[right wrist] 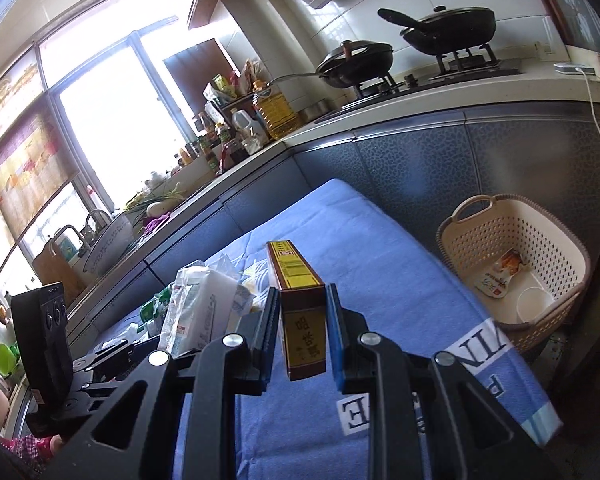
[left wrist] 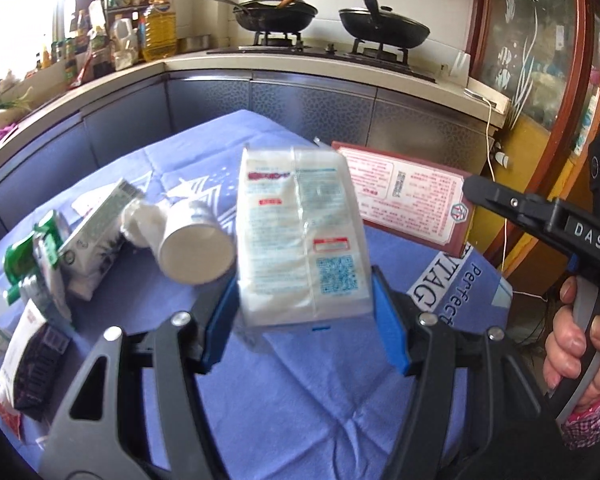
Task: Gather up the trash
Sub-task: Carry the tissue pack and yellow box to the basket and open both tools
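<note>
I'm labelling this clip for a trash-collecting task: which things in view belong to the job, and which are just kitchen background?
Part of the job:
- white packet, held in the left gripper
- maroon box, held in the right gripper
- basket beside the table
- paper cup
- green wrappers

Just lying about:
- two pans on the stove
- oil bottle
- blue tablecloth

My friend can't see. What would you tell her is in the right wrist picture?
The right gripper holds a long brown and yellow box above a table with a blue cloth. A white basket with some trash in it sits to the right, past the table's edge. Behind are a kitchen counter and two black pans.
</note>
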`<state>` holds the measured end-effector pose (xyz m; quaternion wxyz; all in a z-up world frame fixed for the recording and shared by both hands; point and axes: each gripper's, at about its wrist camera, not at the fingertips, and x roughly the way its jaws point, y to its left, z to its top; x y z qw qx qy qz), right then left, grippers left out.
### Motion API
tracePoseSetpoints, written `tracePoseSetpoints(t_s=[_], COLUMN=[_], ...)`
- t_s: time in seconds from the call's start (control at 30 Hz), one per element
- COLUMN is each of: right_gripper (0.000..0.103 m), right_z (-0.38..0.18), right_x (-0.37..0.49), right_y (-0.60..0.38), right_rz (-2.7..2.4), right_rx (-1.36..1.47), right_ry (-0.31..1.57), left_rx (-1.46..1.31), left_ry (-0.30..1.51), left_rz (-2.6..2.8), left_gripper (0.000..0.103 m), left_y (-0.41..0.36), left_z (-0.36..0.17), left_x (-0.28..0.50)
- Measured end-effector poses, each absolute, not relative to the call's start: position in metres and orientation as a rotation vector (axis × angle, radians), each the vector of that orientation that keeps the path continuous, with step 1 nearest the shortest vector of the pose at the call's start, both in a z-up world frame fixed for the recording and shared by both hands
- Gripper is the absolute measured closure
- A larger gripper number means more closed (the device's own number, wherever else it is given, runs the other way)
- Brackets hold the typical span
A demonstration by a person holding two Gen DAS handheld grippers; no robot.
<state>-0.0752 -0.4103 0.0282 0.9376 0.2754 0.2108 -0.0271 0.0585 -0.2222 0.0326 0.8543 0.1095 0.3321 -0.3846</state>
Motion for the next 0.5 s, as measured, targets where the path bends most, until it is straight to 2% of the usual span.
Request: tracePoseSetpoints(t_s=[0.5], right_gripper=[0.08], right_z=[0.01], right_x=[-0.103], right_y=[-0.523], right_rz=[-0.301], right_rx=[0.617], right_ry=[0.35], left_rx=[0.353], left_ry=[0.669], left_rz=[-0.998], left_gripper=[0.042], left_y=[-0.38], left_z=[0.032], left_x=[0.086])
